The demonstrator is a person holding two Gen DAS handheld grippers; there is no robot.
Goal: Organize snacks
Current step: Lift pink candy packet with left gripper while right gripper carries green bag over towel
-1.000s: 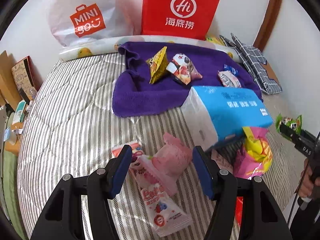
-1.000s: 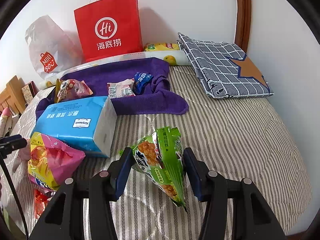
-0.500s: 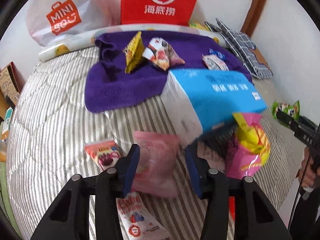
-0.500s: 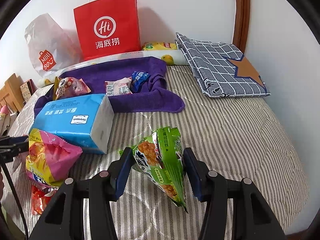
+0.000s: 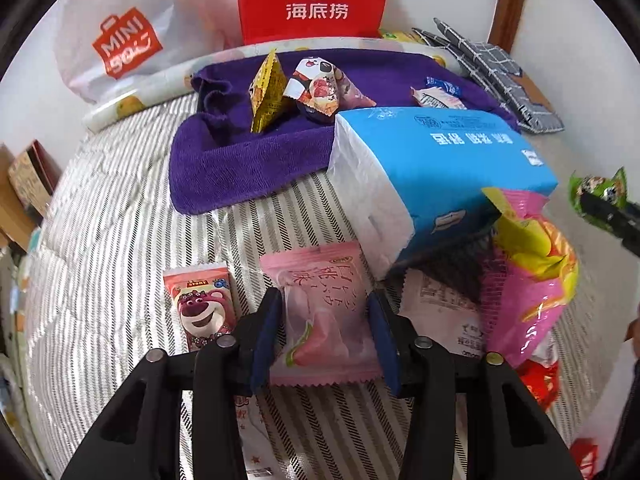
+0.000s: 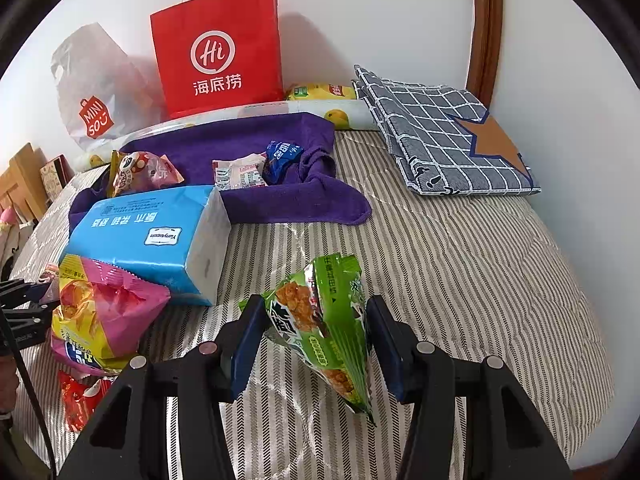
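Jaws of the left tool (image 5: 324, 332), wide a second ago, are closing around the pink packet (image 5: 320, 312) on the bed (image 5: 100, 240), so pickup is near; the right tool (image 6: 316, 344) grips the green bag (image 6: 324, 320).

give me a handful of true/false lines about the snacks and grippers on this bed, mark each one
1. The right gripper holds a green snack bag between its fingers. True.
2. The left gripper has a yellow packet between its fingers. False: a pink snack packet lies between them as its jaws are closing.
3. The blue tissue pack lies partly on the purple towel. True.
4. The red paper bag lies flat on the towel. False: it stands upright against the wall behind the towel.
5. The bear-print packet sits on the purple towel. False: it lies on the striped quilt, beside the pink packet.
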